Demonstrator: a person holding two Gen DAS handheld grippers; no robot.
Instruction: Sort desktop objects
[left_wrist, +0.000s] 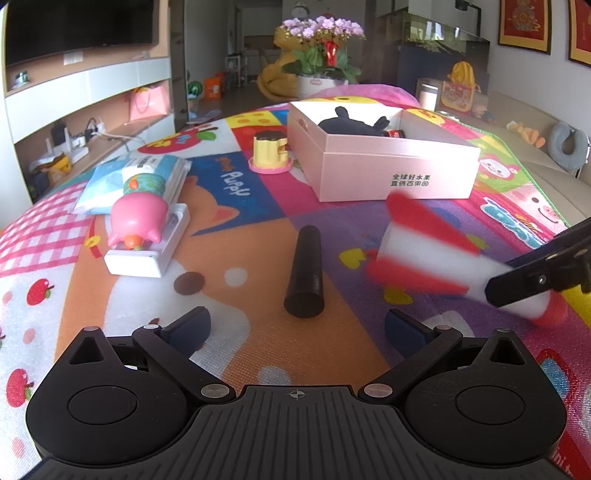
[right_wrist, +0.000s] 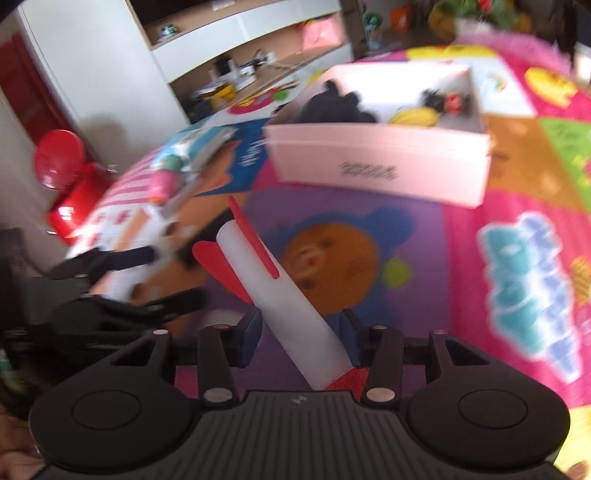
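On the colourful mat (left_wrist: 229, 236), left tongs (left_wrist: 297, 325) gape; right tongs (right_wrist: 301, 332) clasp the rocket (right_wrist: 273, 291).

Big pot of pink-purple orchids (left_wrist: 322, 44) at the far end, red ribbon in the middle. Dark TV screen (left_wrist: 79, 27) up on the left wall, above white-and-wood shelving (left_wrist: 88, 99) with a pink gift bag (left_wrist: 149, 101) and a tangle of chargers and cables. Glass fish tank (left_wrist: 432, 37) on the right, next to red framed pictures (left_wrist: 524, 26). Yellow-and-red bag (left_wrist: 460, 86) near the sofa, grey neck pillow (left_wrist: 567, 144) on the cushions. Shiny red thing (right_wrist: 64, 177) by the wall in the right wrist view, too blurry to tell what.
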